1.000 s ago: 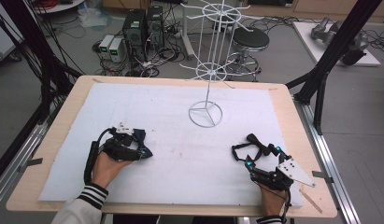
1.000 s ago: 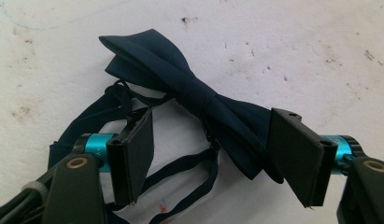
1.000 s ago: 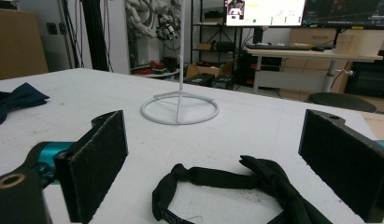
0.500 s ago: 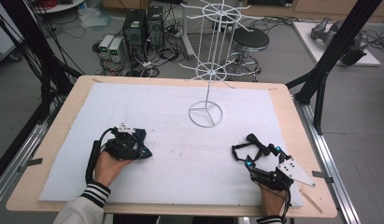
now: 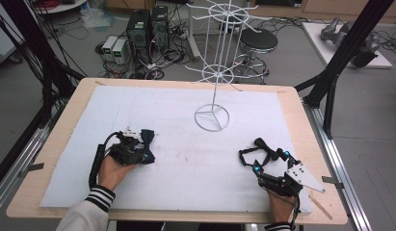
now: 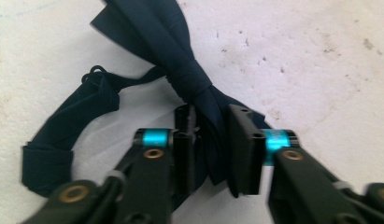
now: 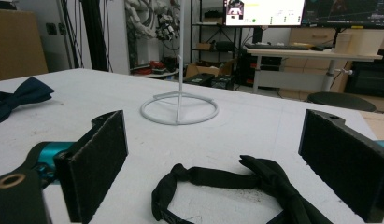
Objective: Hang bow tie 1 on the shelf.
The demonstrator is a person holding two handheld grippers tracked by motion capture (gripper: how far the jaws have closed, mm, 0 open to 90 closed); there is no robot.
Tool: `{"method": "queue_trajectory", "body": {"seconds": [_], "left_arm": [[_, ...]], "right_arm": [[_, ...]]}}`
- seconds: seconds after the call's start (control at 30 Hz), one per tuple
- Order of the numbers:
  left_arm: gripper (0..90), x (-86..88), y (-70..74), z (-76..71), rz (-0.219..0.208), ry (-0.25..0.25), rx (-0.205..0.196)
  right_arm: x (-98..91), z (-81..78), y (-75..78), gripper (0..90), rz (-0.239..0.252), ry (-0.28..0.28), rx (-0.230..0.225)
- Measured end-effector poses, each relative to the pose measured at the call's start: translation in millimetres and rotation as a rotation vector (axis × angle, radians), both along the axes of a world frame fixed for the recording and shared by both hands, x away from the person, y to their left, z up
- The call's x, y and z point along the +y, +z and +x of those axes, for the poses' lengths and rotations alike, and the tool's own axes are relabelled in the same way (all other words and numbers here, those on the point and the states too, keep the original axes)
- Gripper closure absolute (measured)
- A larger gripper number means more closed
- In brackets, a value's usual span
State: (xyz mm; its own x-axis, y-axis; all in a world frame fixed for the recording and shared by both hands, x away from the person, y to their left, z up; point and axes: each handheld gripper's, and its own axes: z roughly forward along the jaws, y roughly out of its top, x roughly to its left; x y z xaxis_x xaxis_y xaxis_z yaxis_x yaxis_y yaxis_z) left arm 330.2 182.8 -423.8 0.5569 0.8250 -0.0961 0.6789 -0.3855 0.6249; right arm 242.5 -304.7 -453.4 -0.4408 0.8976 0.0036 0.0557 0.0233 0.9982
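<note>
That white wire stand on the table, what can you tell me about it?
The white wire stand looks like thin painted metal. A round ring base with three spokes sits flat on the white table cover, toward the far side, near the middle. One slim upright pole rises from it and carries two spoked tiers with short arms sticking outward, and nothing hangs on them. Nothing but the cover touches it; both bow ties lie nearer the person.

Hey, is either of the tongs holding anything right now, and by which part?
The left tongs pinch the navy bow tie by one wing, just beside its centre knot. The right tongs are open over the black bow tie, holding nothing.
</note>
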Motion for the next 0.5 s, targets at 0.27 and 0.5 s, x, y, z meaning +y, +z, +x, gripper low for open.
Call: {"method": "queue_trajectory", "body": {"seconds": [0.27,0.5], "left_arm": [[82.5,-2.9,2.9,-3.6,-0.017,-0.044,-0.043],[82.6,-1.0,7.4,-5.8,-0.079,-0.063,-0.078]], "right_arm": [[-0.1,0.0,0.0,7.3,0.0,0.002,-0.001],[0.1,-0.4,0.0,7.3,0.006,-0.001,0.004]]}}
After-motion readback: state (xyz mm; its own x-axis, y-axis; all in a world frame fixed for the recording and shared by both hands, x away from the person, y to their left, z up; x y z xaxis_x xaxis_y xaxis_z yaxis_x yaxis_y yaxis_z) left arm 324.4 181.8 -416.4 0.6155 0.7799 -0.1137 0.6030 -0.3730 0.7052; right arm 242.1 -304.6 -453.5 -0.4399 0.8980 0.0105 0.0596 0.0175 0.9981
